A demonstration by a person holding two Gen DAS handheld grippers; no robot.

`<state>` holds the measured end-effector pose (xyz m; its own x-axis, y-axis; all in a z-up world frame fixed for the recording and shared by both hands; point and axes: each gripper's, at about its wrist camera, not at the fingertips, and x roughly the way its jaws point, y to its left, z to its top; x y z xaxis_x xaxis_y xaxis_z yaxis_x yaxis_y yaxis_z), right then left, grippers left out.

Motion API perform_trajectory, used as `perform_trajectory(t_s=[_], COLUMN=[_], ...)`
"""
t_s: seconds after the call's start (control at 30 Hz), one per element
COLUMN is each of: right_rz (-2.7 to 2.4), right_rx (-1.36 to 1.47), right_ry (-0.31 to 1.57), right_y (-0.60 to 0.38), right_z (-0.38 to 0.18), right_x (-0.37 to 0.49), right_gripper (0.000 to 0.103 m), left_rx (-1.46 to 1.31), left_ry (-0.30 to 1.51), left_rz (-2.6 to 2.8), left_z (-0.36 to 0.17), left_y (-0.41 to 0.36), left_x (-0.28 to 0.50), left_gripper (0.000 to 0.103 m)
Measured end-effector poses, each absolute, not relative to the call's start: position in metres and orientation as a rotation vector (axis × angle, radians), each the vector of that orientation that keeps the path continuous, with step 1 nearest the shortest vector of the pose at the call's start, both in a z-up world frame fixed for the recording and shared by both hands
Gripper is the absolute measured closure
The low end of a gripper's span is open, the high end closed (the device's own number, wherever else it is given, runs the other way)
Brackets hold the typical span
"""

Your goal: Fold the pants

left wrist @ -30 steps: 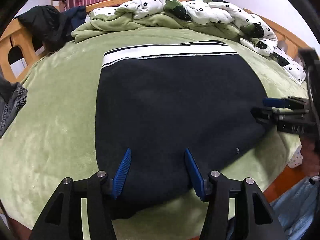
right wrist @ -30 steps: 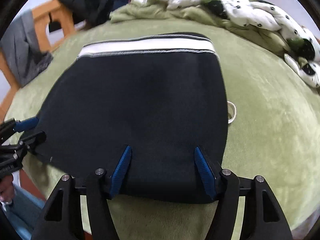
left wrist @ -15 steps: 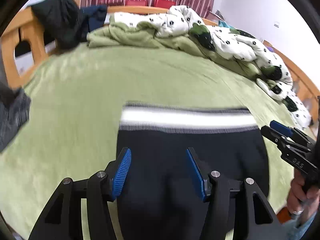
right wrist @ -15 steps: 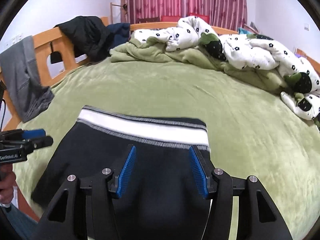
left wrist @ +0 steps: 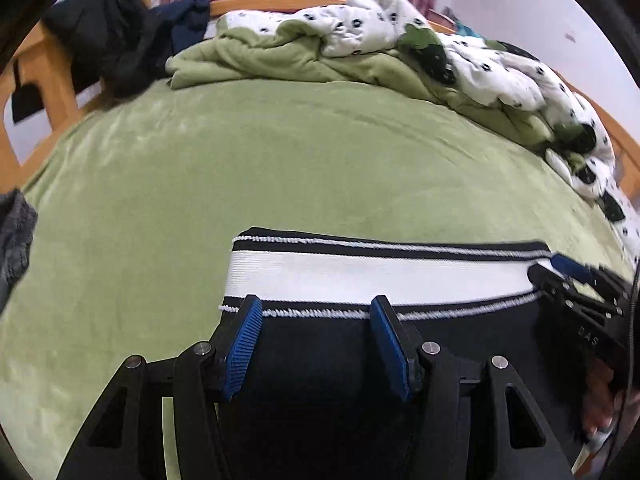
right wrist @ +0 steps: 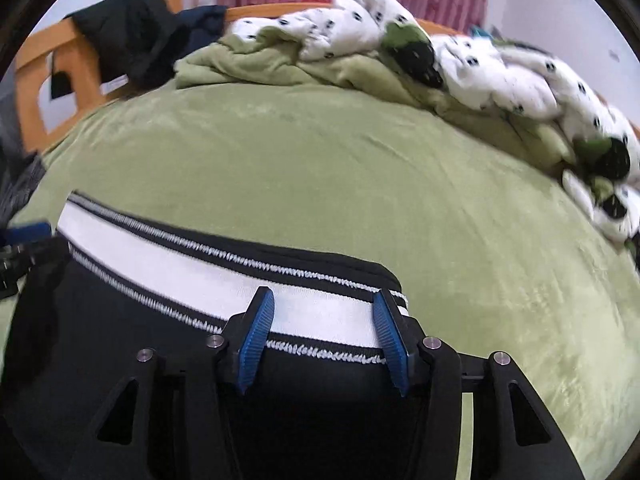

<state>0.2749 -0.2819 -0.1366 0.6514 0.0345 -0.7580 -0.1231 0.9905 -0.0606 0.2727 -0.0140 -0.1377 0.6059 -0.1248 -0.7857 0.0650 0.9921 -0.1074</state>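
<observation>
Dark navy pants (left wrist: 320, 360) with a white-striped waistband (left wrist: 360, 276) lie folded on the green bed; they also show in the right wrist view (right wrist: 120, 340), waistband (right wrist: 224, 276). My left gripper (left wrist: 316, 312) is open over the pants, its fingertips at the waistband's near edge on the left part. My right gripper (right wrist: 324, 304) is open, its fingertips over the waistband near its right end. The right gripper also appears at the right edge of the left wrist view (left wrist: 568, 276), the left one at the left edge of the right wrist view (right wrist: 28, 240).
The green bedspread (left wrist: 280, 160) stretches beyond the waistband. A crumpled green and white spotted quilt (left wrist: 400, 52) lies along the far side and right. Dark clothes (left wrist: 104, 40) hang on the wooden bed frame (left wrist: 44, 80). Grey cloth (left wrist: 14, 232) sits at the left edge.
Both grippers have moved forward over the pants from the near folded edge to the waistband. They stay open.
</observation>
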Motion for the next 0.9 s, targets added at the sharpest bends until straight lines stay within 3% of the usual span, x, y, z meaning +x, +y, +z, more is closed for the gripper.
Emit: perform_trajectory(t_s=[0.67, 0.8, 0.9], right_rz=[0.092, 0.072, 0.080], right_rx=[-0.068, 0.012, 0.032], right_ry=[0.850, 0.726, 0.815], right_y=[-0.283, -0.297, -0.297], right_z=[-0.136, -0.110, -0.127], right_x=[0.279, 0.271, 0.283], right_gripper=[0.052, 0.053, 0.052], left_rx=[-0.080, -0.074, -0.066], left_ry=[0.881, 0.830, 0.887], left_rz=[-0.125, -0.109, -0.092], left_z=[-0.140, -0.133, -0.146], left_y=[-0.014, -0.012, -0.015], left_x=[0.278, 0.279, 0.289], left_gripper=[0.043, 0.043, 0.042])
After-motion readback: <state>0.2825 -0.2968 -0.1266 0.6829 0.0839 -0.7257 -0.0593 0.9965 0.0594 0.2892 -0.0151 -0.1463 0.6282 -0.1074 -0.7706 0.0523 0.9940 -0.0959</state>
